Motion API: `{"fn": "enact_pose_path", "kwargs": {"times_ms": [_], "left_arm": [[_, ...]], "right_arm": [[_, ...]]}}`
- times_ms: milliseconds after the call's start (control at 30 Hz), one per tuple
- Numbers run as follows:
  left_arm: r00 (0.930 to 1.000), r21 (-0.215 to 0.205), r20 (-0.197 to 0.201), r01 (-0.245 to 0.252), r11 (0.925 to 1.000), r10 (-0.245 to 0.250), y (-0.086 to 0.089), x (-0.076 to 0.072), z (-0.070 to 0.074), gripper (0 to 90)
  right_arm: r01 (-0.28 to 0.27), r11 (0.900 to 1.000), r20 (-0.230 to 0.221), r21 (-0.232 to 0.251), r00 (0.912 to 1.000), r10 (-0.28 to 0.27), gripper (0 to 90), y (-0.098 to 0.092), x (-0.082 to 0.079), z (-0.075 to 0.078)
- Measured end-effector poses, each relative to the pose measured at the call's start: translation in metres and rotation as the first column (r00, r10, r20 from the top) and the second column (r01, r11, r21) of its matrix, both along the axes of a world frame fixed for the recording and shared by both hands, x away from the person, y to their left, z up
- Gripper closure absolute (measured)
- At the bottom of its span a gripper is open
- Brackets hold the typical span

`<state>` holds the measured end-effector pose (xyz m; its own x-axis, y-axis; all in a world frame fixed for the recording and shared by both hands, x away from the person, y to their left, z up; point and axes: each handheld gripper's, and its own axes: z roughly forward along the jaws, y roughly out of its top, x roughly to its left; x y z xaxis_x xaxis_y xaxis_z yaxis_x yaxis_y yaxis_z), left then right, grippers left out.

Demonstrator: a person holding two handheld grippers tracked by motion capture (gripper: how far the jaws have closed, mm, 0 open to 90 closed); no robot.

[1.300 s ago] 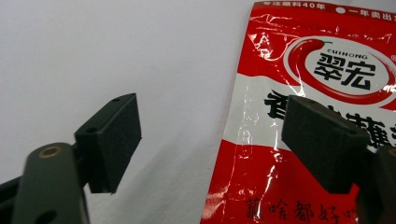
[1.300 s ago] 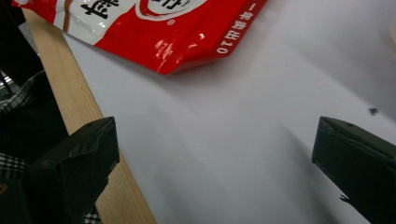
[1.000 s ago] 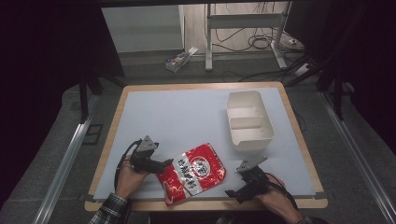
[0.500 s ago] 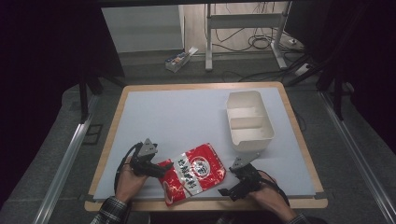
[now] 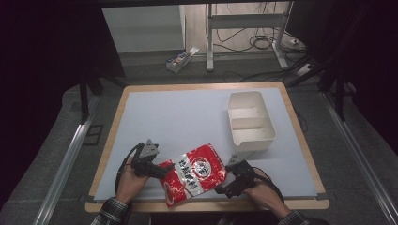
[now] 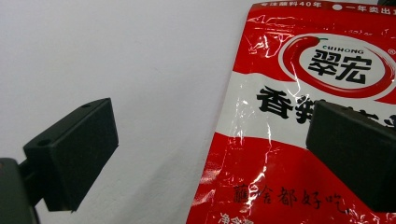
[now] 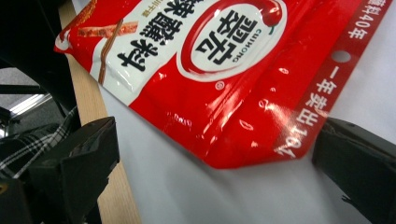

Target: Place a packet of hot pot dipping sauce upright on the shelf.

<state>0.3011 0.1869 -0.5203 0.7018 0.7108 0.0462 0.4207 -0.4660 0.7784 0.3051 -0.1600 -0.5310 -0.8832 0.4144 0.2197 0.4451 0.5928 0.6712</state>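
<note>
My left gripper (image 5: 162,171) and right gripper (image 5: 224,185) are both spread wide, gripping nothing. The red pouch (image 5: 194,172) lies between them, low in the frame.

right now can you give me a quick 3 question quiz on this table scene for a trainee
1. True or false: the red pouch lies inside the white box.
2. Which gripper has the pouch's corner between its open jaws? A) left gripper B) right gripper
3. How many compartments does the white box have?

Key: 1. False, it lies flat on the table, near the front edge. 2. B. 3. Two.
</note>
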Motion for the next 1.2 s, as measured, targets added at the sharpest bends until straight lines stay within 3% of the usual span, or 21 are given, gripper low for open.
{"fn": "enact_pose_path", "kwargs": {"times_ms": [233,433,567,700,1033,1100,1200], "left_arm": [[1.0000,-0.002,0.003,-0.001,1.0000,0.001,0.000,0.000,0.000,2.2],[1.0000,0.007,0.000,0.006,1.0000,-0.006,-0.001,0.000,-0.001,2.3],[0.9999,0.014,0.001,0.010,0.9999,-0.010,-0.002,0.000,-0.001,2.4],[0.9999,0.018,0.001,0.012,0.9998,-0.012,-0.002,0.000,-0.001,2.5],[0.9999,0.028,0.009,0.007,0.9996,-0.007,-0.001,0.000,-0.001,2.6],[0.9999,0.029,0.013,0.005,0.9996,-0.006,-0.001,0.000,-0.001,2.7],[0.9999,0.033,0.016,0.004,0.9994,-0.005,0.000,0.000,-0.001,2.7]], "right_arm": [[0.023,1.000,0.001,0.004,0.9997,-0.023,0.5,0.012,0.002,0.000],[0.079,0.997,-0.032,0.013,0.9964,-0.078,0.7,0.021,0.005,0.000],[0.097,0.995,0.003,-0.020,0.9953,-0.097,5.7,0.029,0.003,0.001],[0.110,0.994,0.023,-0.024,0.9938,-0.109,13.4,0.036,0.003,0.001],[0.117,0.993,0.011,-0.022,0.9931,-0.116,41.3,0.053,0.010,0.003],[0.095,0.995,0.009,-0.023,0.9955,-0.095,54.8,0.056,0.011,0.003],[0.019,1.000,-0.007,-0.023,0.9998,-0.019,72.6,0.060,0.011,0.002]]}}
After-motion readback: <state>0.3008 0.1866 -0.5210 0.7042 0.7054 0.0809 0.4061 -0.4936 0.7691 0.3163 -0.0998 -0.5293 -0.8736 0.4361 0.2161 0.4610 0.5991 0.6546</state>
